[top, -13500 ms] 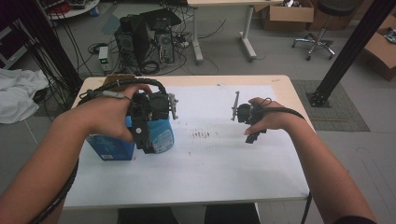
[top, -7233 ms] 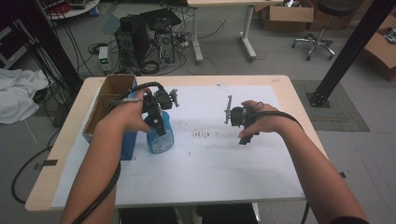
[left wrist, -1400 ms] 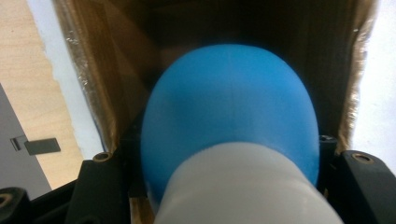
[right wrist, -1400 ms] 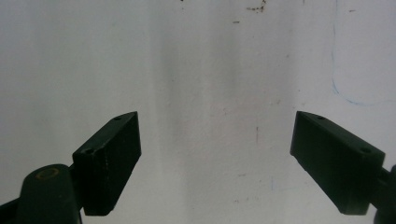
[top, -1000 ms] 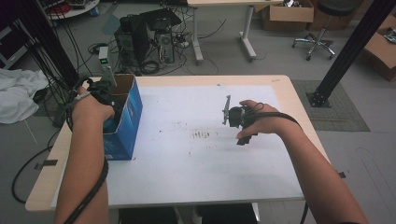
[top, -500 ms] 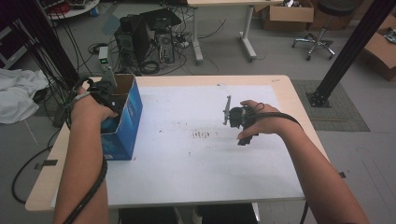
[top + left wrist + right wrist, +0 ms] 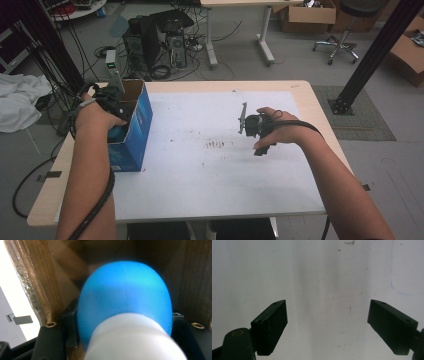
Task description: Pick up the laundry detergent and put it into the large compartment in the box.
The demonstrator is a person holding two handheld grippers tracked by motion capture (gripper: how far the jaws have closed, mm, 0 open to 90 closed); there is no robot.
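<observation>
Left side, high view: the left hand (image 7: 97, 117) holds the left gripper (image 7: 114, 107) down inside the open top of a blue cardboard box (image 7: 132, 132) that stands near the table's (image 7: 300, 92) left edge.

Left gripper view: a blue bottle (image 7: 125, 302) sits between the jaws, its rounded blue body bulging past both of them and its white cap (image 7: 135, 340) nearest the camera. Its long axis runs straight out from the jaw roots, blue end pointing away into the box. The jaws press on either side of the body; they appear clamped on it, though the pads are mostly hidden behind the bottle. Brown inner walls of the box (image 7: 37, 282) stand just beyond the jaws on both sides. No label or writing readable on bottle or box; close focus is blurred.

Centre: white sheet (image 7: 200, 170) covering the table, with small dark marks on it, illegible.

Right side, high view: right hand (image 7: 272, 132) holds the right gripper (image 7: 243, 120) over the sheet, well apart from the box.

Right gripper view: right gripper (image 7: 327, 325) jaws wide apart, with bare white sheet (image 7: 324, 277) between and ahead of them. Faint specks and a thin blue pen line lie beyond the right jaw.
</observation>
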